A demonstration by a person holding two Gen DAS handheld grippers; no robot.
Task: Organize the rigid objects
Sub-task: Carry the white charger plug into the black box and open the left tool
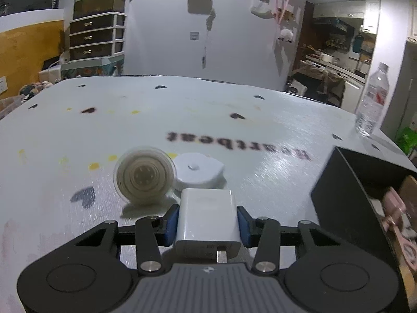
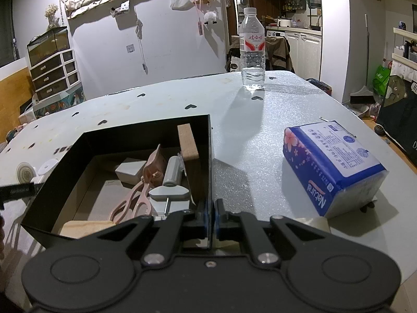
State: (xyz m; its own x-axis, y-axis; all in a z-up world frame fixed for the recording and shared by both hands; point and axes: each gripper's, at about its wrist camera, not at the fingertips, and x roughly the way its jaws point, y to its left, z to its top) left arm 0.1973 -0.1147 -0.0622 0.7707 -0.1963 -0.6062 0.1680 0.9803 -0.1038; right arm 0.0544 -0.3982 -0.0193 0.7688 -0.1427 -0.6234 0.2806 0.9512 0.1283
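Left wrist view first: your table [image 1: 273,135] carries the black box [image 1: 336,190] at right, its long wall running away from you. Your left gripper [image 1: 207,225] is clamped on the white charger [image 1: 207,219] — long axis along the fingers, metal prong pointing back at the camera. Just beyond it, a round tape reel [image 1: 144,176] stands on edge, touching a white disc [image 1: 198,172]. Your right gripper [image 2: 210,217] pinches the box's right wall [image 2: 209,172] — scissors [image 2: 135,203] lie inside.
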